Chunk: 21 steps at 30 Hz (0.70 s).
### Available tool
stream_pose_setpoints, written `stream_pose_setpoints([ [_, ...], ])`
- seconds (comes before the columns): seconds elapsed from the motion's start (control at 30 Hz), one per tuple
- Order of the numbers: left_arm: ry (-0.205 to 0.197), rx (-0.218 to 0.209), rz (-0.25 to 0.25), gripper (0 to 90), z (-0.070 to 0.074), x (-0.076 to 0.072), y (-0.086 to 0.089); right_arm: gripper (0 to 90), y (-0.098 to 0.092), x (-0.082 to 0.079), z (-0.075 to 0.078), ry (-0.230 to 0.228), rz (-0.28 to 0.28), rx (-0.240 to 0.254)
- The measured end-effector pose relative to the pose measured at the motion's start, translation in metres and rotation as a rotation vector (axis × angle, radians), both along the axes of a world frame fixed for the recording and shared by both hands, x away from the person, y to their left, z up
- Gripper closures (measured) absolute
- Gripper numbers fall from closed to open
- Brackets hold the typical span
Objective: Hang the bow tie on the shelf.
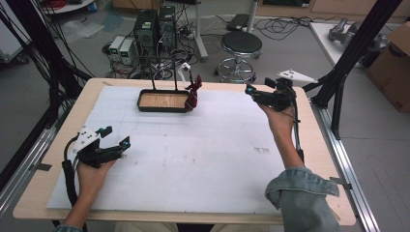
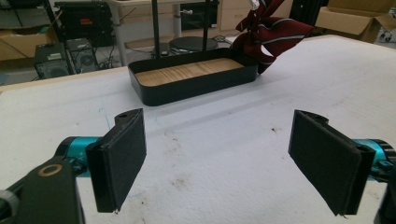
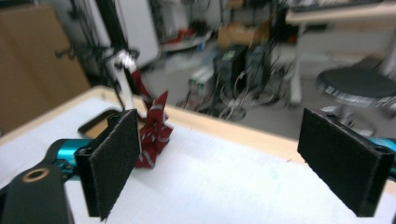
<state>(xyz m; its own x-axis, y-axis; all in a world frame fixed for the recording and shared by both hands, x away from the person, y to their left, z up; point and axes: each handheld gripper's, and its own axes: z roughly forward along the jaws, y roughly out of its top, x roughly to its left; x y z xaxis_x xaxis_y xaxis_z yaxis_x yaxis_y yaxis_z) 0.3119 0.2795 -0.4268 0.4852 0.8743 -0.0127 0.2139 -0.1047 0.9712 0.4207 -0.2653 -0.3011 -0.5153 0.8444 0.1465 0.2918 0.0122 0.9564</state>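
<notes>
A black tray (image 1: 145, 107) with a wooden floor stands at the far middle of the table, with thin black rods rising from it. A dark red striped cloth (image 1: 192, 94) hangs from a white hook (image 1: 183, 71) and droops against the tray's right end. My left gripper (image 1: 116, 136) rests low at the near left, open and holding nothing, pointed toward the tray (image 2: 194, 86) and cloth (image 2: 271, 32). My right gripper (image 1: 251, 92) is held up at the far right, open, well apart from the cloth (image 3: 154, 126). The left gripper (image 2: 219, 140) and right gripper (image 3: 224, 149) each show wide-spread black pads.
A white mat (image 1: 193, 150) covers most of the wooden table (image 1: 29, 203). Behind the table are a round stool (image 1: 241, 46), computer towers (image 1: 153, 29) and cables on the floor. Black frame posts (image 1: 355, 43) stand at the far right, next to a cardboard box (image 1: 394, 67).
</notes>
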Motion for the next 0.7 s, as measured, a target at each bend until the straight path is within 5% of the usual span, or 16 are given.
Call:
stream_pose_setpoints([
  [0.3, 0.004, 0.007, 0.007, 19.4, -0.001, -0.001, 0.000, 13.0, -0.042, -0.050, -0.020, -0.026, -0.054, 0.035],
  [0.7, 0.005, 0.014, 0.014, 19.3, -0.001, -0.002, -0.001, 12.4, -0.058, -0.096, -0.056, -0.059, -0.108, 0.049],
])
